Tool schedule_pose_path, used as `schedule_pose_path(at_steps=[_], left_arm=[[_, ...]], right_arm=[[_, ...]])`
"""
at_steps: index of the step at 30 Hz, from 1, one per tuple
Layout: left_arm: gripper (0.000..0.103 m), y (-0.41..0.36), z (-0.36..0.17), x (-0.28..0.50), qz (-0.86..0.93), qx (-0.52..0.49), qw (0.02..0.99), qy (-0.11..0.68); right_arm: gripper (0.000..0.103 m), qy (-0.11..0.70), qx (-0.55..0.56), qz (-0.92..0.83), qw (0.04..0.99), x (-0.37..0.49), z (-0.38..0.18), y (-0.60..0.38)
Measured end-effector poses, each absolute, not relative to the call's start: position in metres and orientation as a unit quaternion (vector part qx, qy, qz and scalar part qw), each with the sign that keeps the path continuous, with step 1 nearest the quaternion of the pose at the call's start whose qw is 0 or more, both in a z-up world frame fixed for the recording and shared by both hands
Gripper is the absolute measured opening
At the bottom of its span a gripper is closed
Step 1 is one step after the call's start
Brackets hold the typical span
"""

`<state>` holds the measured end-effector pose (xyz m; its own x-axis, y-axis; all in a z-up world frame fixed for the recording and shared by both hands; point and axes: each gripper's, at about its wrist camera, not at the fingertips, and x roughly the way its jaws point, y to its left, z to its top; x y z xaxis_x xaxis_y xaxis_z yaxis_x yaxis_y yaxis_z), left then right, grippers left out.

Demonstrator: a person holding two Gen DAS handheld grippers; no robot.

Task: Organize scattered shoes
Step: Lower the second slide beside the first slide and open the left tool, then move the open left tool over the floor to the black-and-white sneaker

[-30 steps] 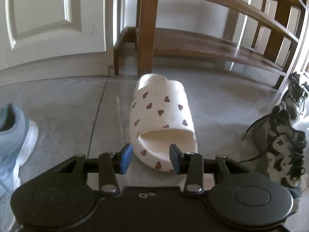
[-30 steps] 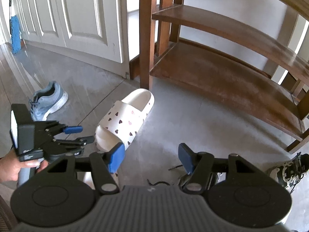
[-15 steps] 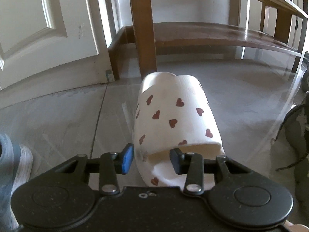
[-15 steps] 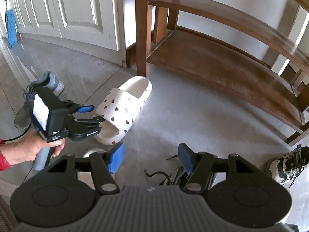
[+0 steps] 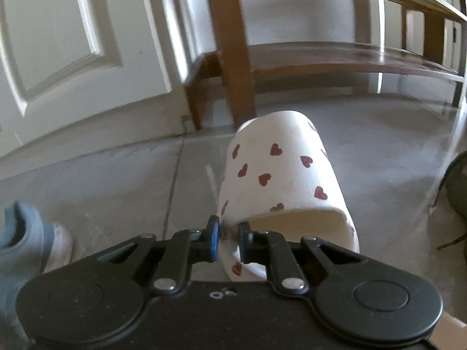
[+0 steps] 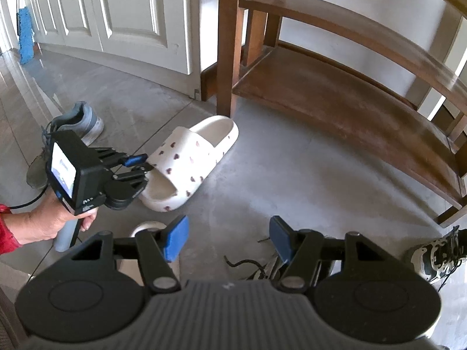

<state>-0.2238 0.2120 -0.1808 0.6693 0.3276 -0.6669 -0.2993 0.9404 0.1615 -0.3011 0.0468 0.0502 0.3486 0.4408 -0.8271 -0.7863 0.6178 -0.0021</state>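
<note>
A cream slide sandal with red hearts (image 5: 280, 180) lies on the grey floor in front of the wooden shoe rack (image 5: 335, 55). My left gripper (image 5: 229, 233) is shut on the left edge of the sandal's strap, one pad outside and one inside the foot opening. The right wrist view shows the same sandal (image 6: 189, 163) with the left gripper (image 6: 143, 164) clamped on its strap, held by a hand in a red sleeve. My right gripper (image 6: 229, 236) hangs open above the floor with nothing between its fingers.
A blue-grey sneaker (image 6: 73, 128) lies left of the sandal. A black-and-white sneaker (image 6: 437, 253) sits at the right, and another with loose black laces (image 6: 256, 262) lies under the right gripper. A white rounded shoe tip (image 6: 149, 227) shows under its left finger. White panelled doors (image 6: 131, 8) stand behind.
The left gripper moved forward and down onto the sandal, and its jaws closed on the strap's left edge. The right gripper stayed open and nearly still.
</note>
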Motion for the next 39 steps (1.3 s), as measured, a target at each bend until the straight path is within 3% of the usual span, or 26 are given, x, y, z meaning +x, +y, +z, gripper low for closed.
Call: schedule_pose_path(at_steps=[23,28,33,39], left_arm=[[0.012,0.232,-0.164,-0.297,0.175,0.009,0.885,0.432],[0.012,0.213,-0.147,-0.322,0.107,-0.027,0.887,0.448],[0.016,0.183,-0.135,-0.33,-0.13,-0.112,0.864,0.473],[0.013,0.174,-0.13,-0.328,-0.208,-0.133,0.85,0.465]], right_arm=[[0.065,0.411,-0.219,0.406,0.786,-0.304,0.047,0.057],[0.065,0.412,-0.219,0.407,0.785,-0.303,0.045,0.055],[0.065,0.41,-0.222,0.408,0.785,-0.304,0.045,0.055],[0.065,0.403,-0.228,0.409,0.787,-0.31,0.05,0.051]])
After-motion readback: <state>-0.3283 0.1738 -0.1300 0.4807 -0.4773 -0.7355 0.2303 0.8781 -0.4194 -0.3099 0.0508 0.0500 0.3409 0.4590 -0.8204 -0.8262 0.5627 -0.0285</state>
